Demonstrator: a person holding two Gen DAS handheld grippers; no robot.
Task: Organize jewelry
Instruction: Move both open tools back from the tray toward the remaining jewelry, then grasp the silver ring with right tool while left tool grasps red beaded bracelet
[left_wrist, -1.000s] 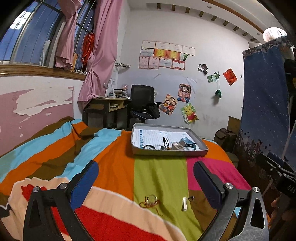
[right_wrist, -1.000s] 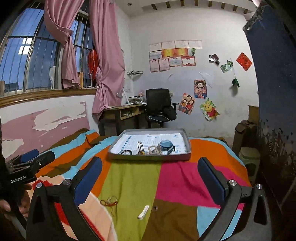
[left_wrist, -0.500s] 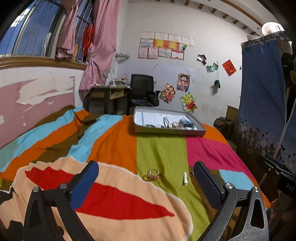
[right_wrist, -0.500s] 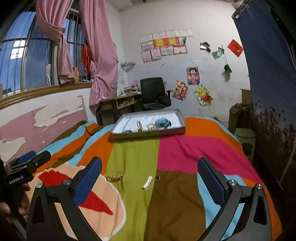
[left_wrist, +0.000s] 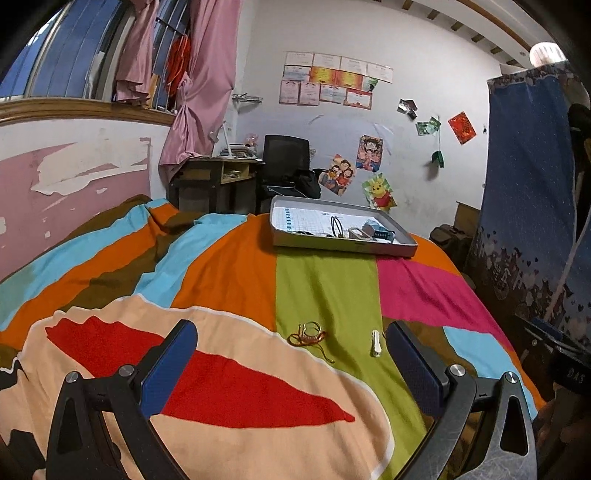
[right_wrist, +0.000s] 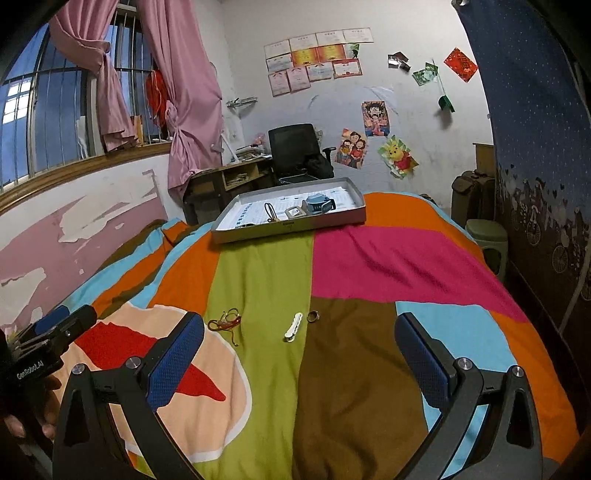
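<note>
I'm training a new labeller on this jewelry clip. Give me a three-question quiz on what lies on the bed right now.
1. True or false: the ring lies inside the grey tray.
2. Which loose piece lies between the red cord bracelet and the ring? A) white hair clip B) watch C) necklace
3. Fill in: both the left hand-held gripper and the right hand-held gripper have their jaws ____.

Key:
1. False; it lies on the bedspread, beside the white hair clip.
2. A
3. open
</note>
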